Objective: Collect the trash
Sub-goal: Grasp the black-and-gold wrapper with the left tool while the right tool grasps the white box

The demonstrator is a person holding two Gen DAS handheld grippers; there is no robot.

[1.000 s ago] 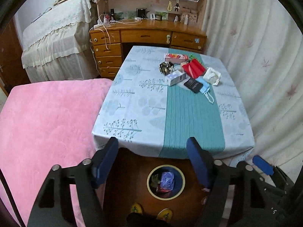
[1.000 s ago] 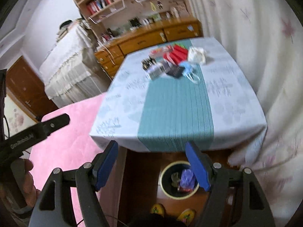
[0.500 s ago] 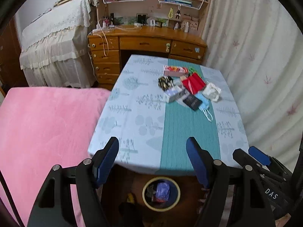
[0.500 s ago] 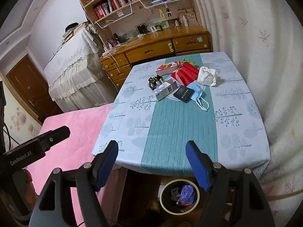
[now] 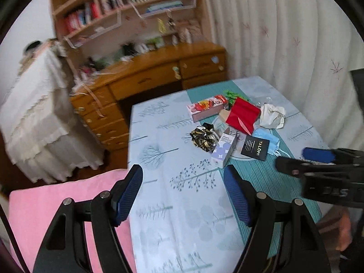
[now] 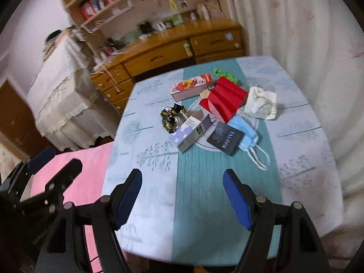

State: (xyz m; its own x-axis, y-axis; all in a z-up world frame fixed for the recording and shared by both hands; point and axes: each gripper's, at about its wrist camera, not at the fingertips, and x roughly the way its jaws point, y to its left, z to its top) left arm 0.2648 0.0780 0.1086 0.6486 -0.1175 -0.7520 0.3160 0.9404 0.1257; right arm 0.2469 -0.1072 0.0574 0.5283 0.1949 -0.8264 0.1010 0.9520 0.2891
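A heap of trash lies at the table's far middle: a crumpled black-gold wrapper, a small white-purple carton, a black packet, a blue face mask, a red folded paper, a crumpled white paper and a pink box. My left gripper is open and empty over the table's near left. My right gripper is open and empty over the near middle, and also shows in the left wrist view.
The table has a pale blue cloth with a teal runner. A pink bed lies to its left. A wooden desk with shelves stands behind, a white-draped piece at the left, curtains at the right.
Both grippers have risen and moved forward over the table. The trash heap is nearer and larger. The bin under the table's near edge has dropped out of view.
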